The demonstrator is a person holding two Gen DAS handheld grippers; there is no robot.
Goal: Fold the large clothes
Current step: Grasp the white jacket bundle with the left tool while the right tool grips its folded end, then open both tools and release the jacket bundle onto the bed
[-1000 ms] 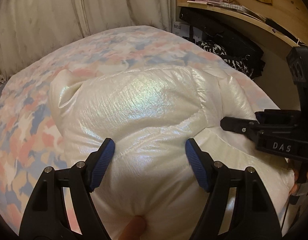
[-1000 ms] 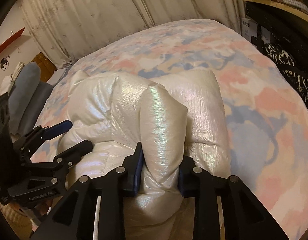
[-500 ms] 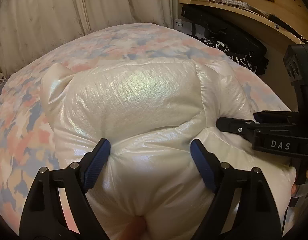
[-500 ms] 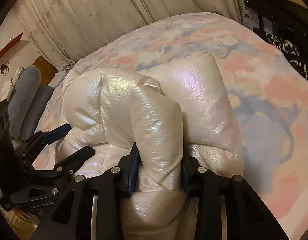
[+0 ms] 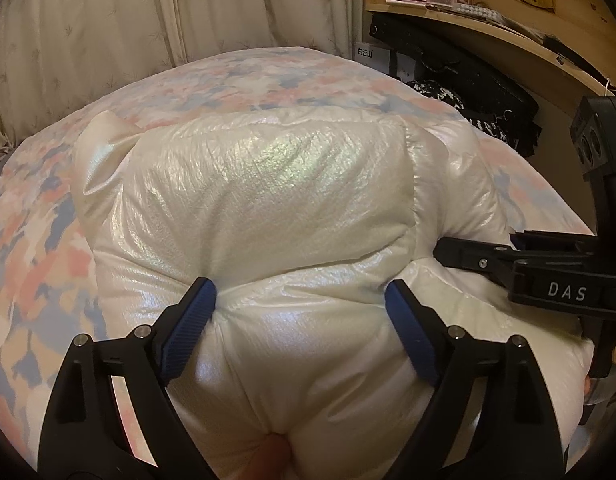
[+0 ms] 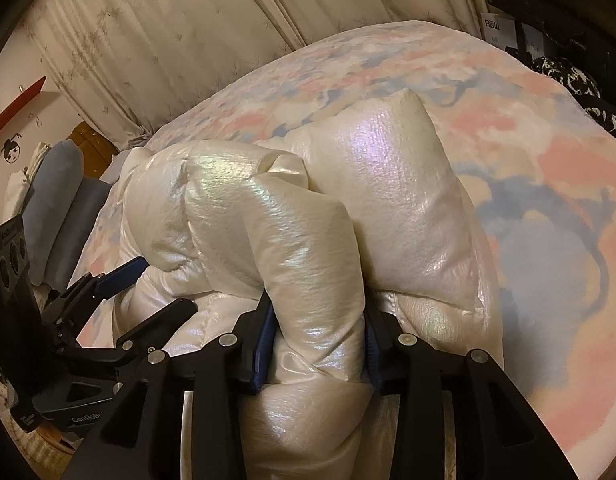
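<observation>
- White puffy jacket [image 5: 268,200] is lying bunched on the bed [image 5: 36,272].
- Left gripper [image 5: 300,332] is opening, jacket between its pads.
- Right gripper [image 6: 316,348] is clamping a jacket fold.

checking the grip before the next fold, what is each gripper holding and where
The right gripper pinches a raised puffy fold on the near side of the pearly white puffer jacket. The left gripper is opening astride the jacket's near bulge, hardly gripping it.

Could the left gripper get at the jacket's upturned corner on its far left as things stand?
Probably yes. The left gripper, jaws opening, straddles the puffy white jacket; the corner stands up uncovered on the bedspread, and the right gripper sits on the opposite side.
</observation>
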